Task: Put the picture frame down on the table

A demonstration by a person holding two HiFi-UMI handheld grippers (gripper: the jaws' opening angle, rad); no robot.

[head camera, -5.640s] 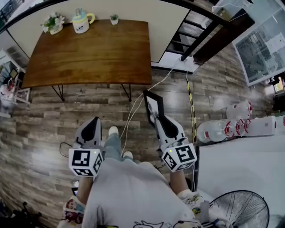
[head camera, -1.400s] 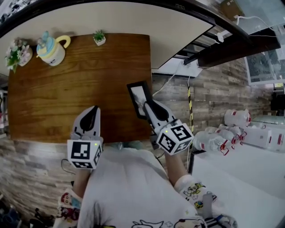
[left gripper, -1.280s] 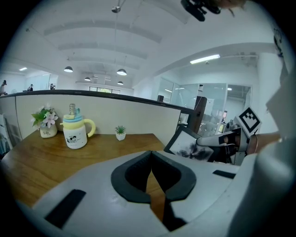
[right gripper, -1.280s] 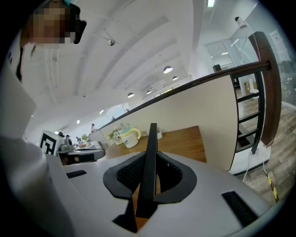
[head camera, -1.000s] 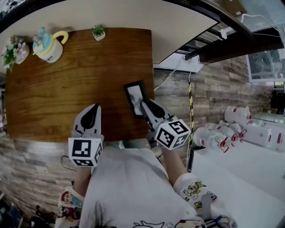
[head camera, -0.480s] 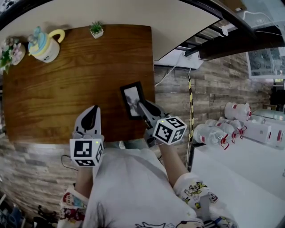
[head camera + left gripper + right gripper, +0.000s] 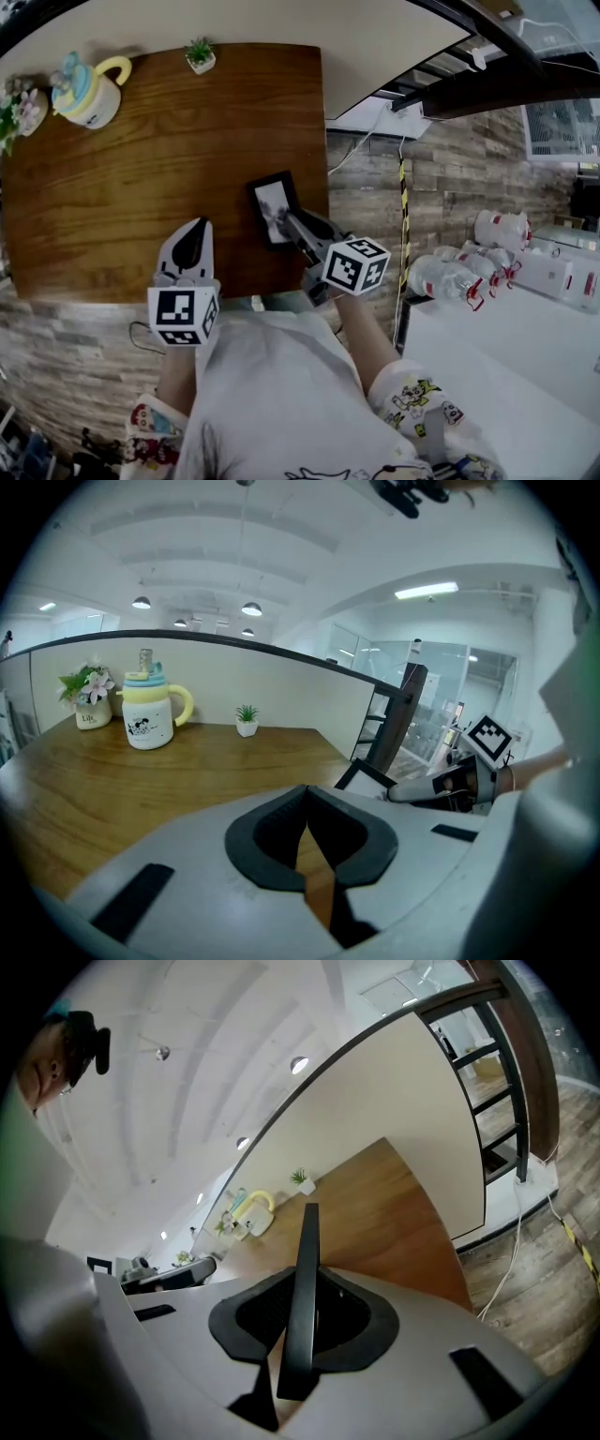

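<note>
The black picture frame (image 7: 273, 208), with a pale photo inside, is tilted over the near right part of the wooden table (image 7: 141, 169). My right gripper (image 7: 294, 225) is shut on its lower edge. In the right gripper view the frame (image 7: 305, 1260) shows edge-on between the pads. Whether it touches the tabletop I cannot tell. My left gripper (image 7: 194, 232) hovers over the table's near edge, shut and holding nothing. From the left gripper view (image 7: 307, 822) the frame (image 7: 361, 776) appears to the right.
A mug with a yellow handle (image 7: 82, 89), a small potted plant (image 7: 199, 53) and flowers (image 7: 14, 103) stand along the table's far edge. Large water bottles (image 7: 450, 277) lie on the floor at the right, beside a white surface (image 7: 525, 375). A cable (image 7: 366, 141) runs across the floor.
My right gripper has sunk and shifted slightly left with the frame, rolling so the picture faces more upward. The left gripper has dropped a little.
</note>
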